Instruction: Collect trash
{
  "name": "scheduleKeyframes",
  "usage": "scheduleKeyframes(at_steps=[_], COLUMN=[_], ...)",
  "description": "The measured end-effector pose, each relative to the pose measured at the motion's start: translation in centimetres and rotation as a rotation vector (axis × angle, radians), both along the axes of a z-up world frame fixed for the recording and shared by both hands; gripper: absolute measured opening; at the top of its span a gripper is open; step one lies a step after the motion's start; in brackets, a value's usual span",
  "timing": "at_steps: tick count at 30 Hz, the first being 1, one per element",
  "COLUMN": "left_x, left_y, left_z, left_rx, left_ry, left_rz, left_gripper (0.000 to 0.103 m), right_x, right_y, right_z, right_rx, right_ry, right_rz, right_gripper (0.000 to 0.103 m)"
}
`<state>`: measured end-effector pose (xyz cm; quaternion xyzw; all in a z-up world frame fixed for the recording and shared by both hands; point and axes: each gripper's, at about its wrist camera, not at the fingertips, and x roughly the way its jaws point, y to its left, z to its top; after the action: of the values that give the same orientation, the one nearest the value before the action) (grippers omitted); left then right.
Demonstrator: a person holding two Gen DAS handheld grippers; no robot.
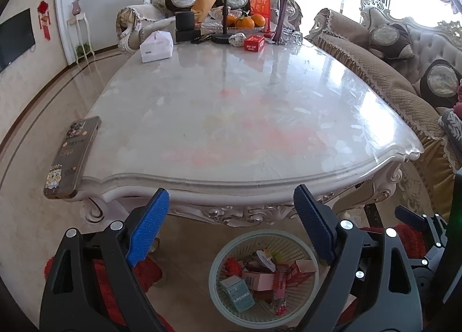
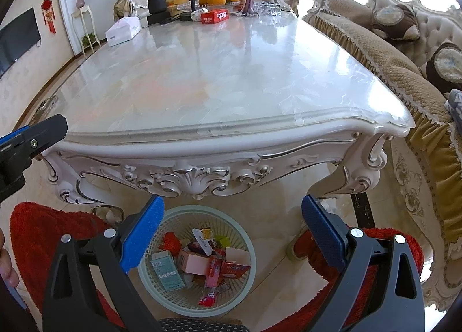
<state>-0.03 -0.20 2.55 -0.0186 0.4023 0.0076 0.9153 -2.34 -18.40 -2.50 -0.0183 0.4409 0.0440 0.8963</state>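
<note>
Trash basket [image 2: 150, 283] on floor holding cartons, left claw [image 1: 231, 196] and right claw [image 2: 232, 202] wide open, empty

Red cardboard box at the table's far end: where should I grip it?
Grip the red cardboard box across its short ends, coming from above with the open right gripper. It lies flat with its long face toward us; a crumpled wrapper crowds its left end.

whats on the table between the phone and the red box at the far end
Nothing: the stretch of table between the phone at the near left corner and the red box is bare, glossy top. The left wrist view shows it; a white tissue pack sits off to the side.
</note>
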Motion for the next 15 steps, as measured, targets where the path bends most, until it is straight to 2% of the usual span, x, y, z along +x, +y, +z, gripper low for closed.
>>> scheduleKeyframes(at_steps=[2,15], left_x=[-0.03,0.52], left_y=[-0.08,0.28], left_z=[-0.12,-0.86], left_rx=[0.008,-0.004], left_ry=[-0.001,0.025], left_rz=[-0.002,0.014], left_gripper=[0.093,0.093], right_x=[-0.01,0.01], right_y=[0.12,0.57], right_z=[-0.08,-0.44], right_rx=[-0.001,-0.003], right_ry=[0.005,0.026], right_rz=[0.005,0.014], right_gripper=[0.092,0.092])
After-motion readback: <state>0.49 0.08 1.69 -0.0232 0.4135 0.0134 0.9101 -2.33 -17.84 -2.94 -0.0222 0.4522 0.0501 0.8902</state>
